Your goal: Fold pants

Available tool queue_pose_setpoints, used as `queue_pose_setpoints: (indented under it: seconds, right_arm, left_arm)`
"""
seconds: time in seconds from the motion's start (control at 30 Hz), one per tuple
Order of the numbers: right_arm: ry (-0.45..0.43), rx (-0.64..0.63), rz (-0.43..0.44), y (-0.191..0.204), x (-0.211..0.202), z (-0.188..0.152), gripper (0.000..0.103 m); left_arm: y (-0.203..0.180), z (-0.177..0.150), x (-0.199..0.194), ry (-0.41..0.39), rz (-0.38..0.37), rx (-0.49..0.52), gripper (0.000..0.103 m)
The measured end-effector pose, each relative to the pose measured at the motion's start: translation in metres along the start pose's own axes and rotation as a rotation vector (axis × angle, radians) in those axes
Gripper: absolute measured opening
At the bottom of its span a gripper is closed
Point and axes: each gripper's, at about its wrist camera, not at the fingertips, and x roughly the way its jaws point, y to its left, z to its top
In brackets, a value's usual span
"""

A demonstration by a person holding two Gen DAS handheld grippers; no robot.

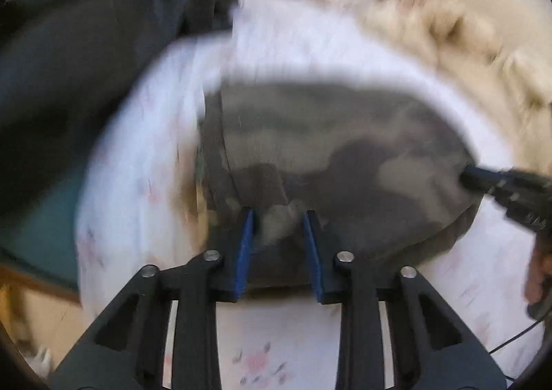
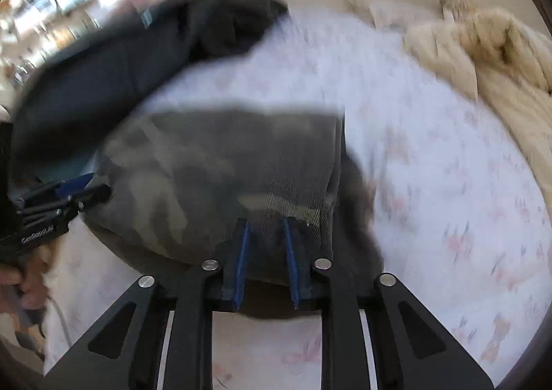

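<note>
Pants (image 1: 331,148): camouflage-patterned, grey-green, lying in a folded bundle on the bed sheet (image 1: 145,183) — white with faint pink flowers.
Left gripper (image 1: 278,214): blue-padded fingers (image 1: 245,245) narrowly apart, pinching the near edge of the pants; fabric bunches between them.
Right gripper (image 2: 265,220): likewise nipping the near edge of the pants, with cloth between its blue pads (in the left wrist view its black tip meets the pants' right end).
Dark garment (image 2: 114,72): black, heaped at the far left of the sheet, just beside the pants.
Blanket (image 2: 490,45): cream, fluffy, rumpled along the far right.
Sharpness: both views are blurred.
</note>
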Motion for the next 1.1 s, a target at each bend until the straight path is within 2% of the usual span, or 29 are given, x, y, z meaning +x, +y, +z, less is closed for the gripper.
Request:
queue_pose_setpoints:
  seconds: [0.07,0.13,0.27,0.37,0.47,0.57,0.67,0.77,0.8,0.83,0.9,0.97,1.0,1.1]
  right_arm:
    - [0.081,0.050,0.005,-0.007,0.027,-0.016,0.010]
    - [0.086,0.101,0.025,-0.015,0.037,-0.029,0.010]
    - [0.061,0.143,0.035,-0.022,0.039,-0.030,0.010]
    - [0.074,0.160,0.041,-0.025,0.041,-0.027,0.010]
    - [0.087,0.177,0.056,-0.028,0.032,-0.023,0.012]
    - [0.047,0.219,0.096,-0.032,0.011,-0.017,0.018]
    - [0.050,0.219,0.098,-0.027,-0.005,-0.013,0.018]
    - [0.049,0.180,0.070,-0.013,-0.023,-0.013,0.018]
    - [0.037,0.171,0.078,-0.008,-0.034,-0.013,0.018]
    - [0.015,0.162,0.080,-0.002,-0.050,-0.016,0.019]
    - [-0.013,0.160,0.082,0.006,-0.074,-0.026,0.031]
    - [-0.041,0.170,0.097,0.013,-0.100,-0.042,0.073]
    - [-0.058,0.169,0.093,0.018,-0.116,-0.053,0.077]
    - [-0.108,0.143,0.057,0.040,-0.161,-0.085,0.078]
  left_arm:
    - [0.006,-0.015,0.025,0.075,-0.013,0.005,0.022]
    - [0.008,-0.015,0.027,0.051,-0.026,0.005,0.022]
    - [0.012,-0.013,0.028,0.035,-0.034,0.012,0.023]
    - [0.019,-0.009,0.027,0.051,-0.057,-0.025,0.024]
    - [0.013,-0.006,0.013,0.029,-0.016,0.004,0.026]
    - [0.014,-0.007,-0.004,0.007,-0.004,-0.009,0.041]
    - [0.015,-0.009,-0.013,-0.020,0.025,-0.013,0.043]
    - [0.019,-0.013,-0.025,0.011,0.017,-0.058,0.043]
    - [0.020,-0.017,-0.039,-0.005,0.011,-0.082,0.050]
    - [0.018,-0.023,-0.050,-0.021,0.013,-0.083,0.062]
    - [0.014,-0.039,-0.080,-0.086,0.041,-0.073,0.073]
    - [0.010,-0.058,-0.110,-0.140,0.076,-0.068,0.075]
    - [0.008,-0.069,-0.127,-0.154,0.074,-0.074,0.075]
    - [0.005,-0.098,-0.166,-0.179,0.049,-0.090,0.075]
